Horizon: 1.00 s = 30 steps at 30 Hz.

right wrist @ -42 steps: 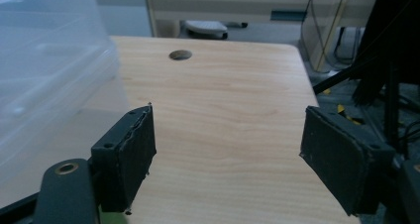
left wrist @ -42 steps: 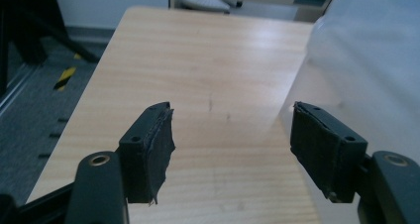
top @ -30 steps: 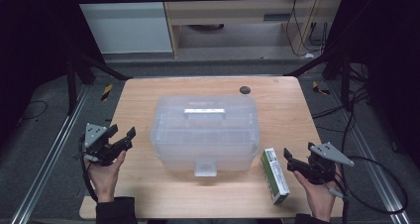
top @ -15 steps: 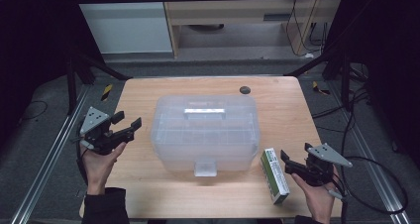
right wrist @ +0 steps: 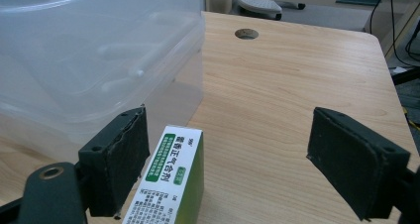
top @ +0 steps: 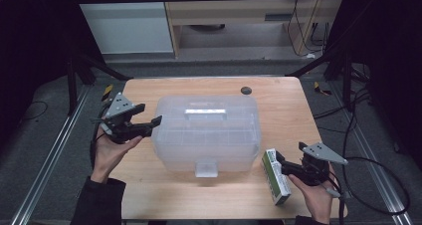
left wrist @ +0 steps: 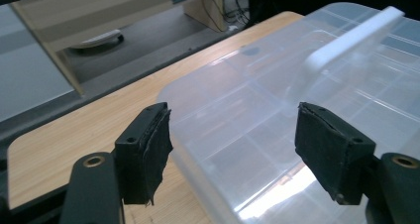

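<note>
On pale wood, frosted ribbed plastic box [top: 206,133], glossy green carton [top: 276,176], both tools [top: 151,124] [top: 278,164] gaping.

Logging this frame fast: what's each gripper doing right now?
Left gripper: open, jaws just widened, empty, beside the clear plastic box.
Right gripper: open, empty, at the green and white carton, not gripping it.

The storage box [top: 206,133] sits at the middle of the surface [top: 288,110], its handle [top: 205,113] on top of the lid. Behind the box, toward the far edge, is a round hole [top: 245,90] in the surface. Right of the box, just beside its near corner and perhaps touching it, lies the carton [top: 276,175]. The left gripper [top: 144,125] hangs at the box's left end, the right gripper [top: 279,161] over the carton.
</note>
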{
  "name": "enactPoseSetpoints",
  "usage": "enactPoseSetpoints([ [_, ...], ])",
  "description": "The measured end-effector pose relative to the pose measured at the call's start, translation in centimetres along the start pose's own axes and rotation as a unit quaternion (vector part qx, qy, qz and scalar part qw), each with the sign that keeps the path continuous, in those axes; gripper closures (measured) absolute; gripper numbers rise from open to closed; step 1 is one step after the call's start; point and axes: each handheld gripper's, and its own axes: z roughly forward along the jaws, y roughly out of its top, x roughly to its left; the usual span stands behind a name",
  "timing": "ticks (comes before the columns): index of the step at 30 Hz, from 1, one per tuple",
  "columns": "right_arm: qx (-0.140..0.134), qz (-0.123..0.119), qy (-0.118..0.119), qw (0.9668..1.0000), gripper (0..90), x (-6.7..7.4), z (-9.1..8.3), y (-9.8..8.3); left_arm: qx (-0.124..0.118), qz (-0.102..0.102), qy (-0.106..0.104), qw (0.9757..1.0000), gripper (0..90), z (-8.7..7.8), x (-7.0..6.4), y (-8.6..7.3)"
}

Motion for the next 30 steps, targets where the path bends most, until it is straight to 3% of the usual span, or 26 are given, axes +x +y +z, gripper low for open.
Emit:
enactPoseSetpoints([
  [2,-0.001,-0.003,-0.001,1.0,16.4,0.0,0.0,0.0,0.006,0.026,-0.008,0.9996,28.8,0.4,-0.5,0.8],
  [3,0.0,-0.003,-0.001,1.0,16.4,-0.1,0.0,0.1,0.006,0.026,-0.008,0.9996,28.7,0.4,-0.5,0.8],
  [5,0.001,0.001,-0.005,1.0,16.6,-0.1,0.0,0.1,0.022,0.054,-0.009,0.9982,28.1,0.9,-1.1,1.5],
  [7,0.002,0.003,-0.005,1.0,16.7,-0.2,0.0,0.1,0.028,0.053,-0.014,0.9981,28.1,1.0,-1.3,1.6],
  [13,0.013,-0.002,-0.002,0.9999,16.8,-0.1,0.2,0.1,0.031,0.095,-0.024,0.9947,27.3,2.1,-2.2,2.8],
  [17,0.013,0.0,-0.001,0.9999,16.8,-0.1,0.3,0.3,0.042,0.132,-0.02,0.9902,26.8,2.7,-2.7,3.4],
  [20,0.013,0.0,0.0,0.9999,16.8,0.0,0.3,0.4,0.044,0.143,-0.022,0.9885,26.5,3.0,-3.0,3.7],
  [21,0.013,-0.003,0.0,0.9999,16.8,0.0,0.3,0.5,0.038,0.16,-0.025,0.986,26.5,3.2,-3.0,3.9],
  [22,0.014,-0.005,0.004,0.9999,16.7,0.1,0.4,0.6,0.05,0.164,-0.024,0.9848,26.3,3.3,-3.4,4.1],
  [23,0.014,-0.005,0.004,0.9999,16.7,0.1,0.4,0.6,0.05,0.164,-0.024,0.9848,26.1,3.3,-3.4,4.1],
  [27,0.016,-0.007,0.007,0.9998,16.7,0.3,0.5,0.6,0.06,0.187,-0.026,0.9801,26.3,3.7,-4.1,4.4],
  [28,0.017,-0.008,0.007,0.9998,16.7,0.3,0.5,0.5,0.068,0.2,-0.025,0.9772,26.5,3.9,-4.3,4.6],
  [29,0.016,-0.008,0.008,0.9998,16.7,0.3,0.5,0.5,0.068,0.2,-0.025,0.9772,26.7,3.9,-4.3,4.6],
  [30,0.017,-0.008,0.009,0.9998,16.7,0.3,0.6,0.5,0.075,0.214,-0.018,0.9737,27.0,4.1,-4.5,4.8],
])
